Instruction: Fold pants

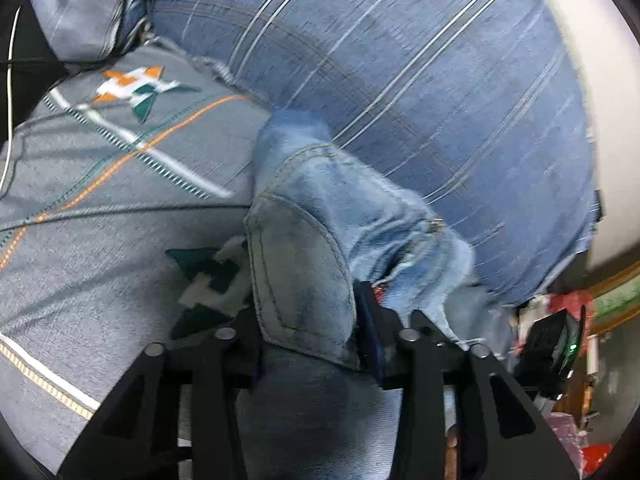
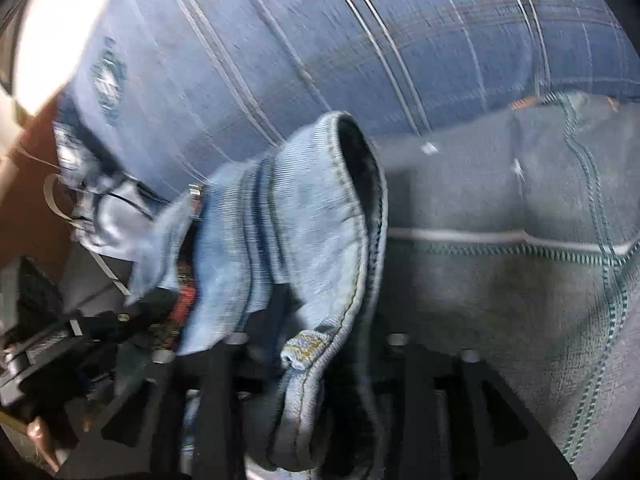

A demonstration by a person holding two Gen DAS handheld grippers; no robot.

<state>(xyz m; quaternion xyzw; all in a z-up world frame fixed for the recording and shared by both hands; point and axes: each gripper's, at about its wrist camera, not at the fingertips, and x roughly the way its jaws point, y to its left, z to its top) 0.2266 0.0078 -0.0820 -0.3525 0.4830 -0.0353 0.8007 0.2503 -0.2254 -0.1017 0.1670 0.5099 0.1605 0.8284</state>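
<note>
Light blue jeans (image 1: 304,240) are bunched up on the bed. In the left wrist view a back pocket panel lies between the fingers of my left gripper (image 1: 312,320). The denim fills the gap loosely and shows no pinch crease, so the gripper reads as open. In the right wrist view the stitched waistband (image 2: 344,240) with a belt loop loops down between the fingers of my right gripper (image 2: 316,340). That gripper is open, with dark space between the cloth and its right finger (image 2: 396,344). Both views are blurred.
A blue striped sheet (image 1: 400,60) covers the far side of the bed, and a grey patterned blanket (image 1: 120,200) lies beside it. The bed's edge, a floor and clutter show at the right (image 1: 568,320). A black device (image 2: 40,340) sits at the lower left of the right wrist view.
</note>
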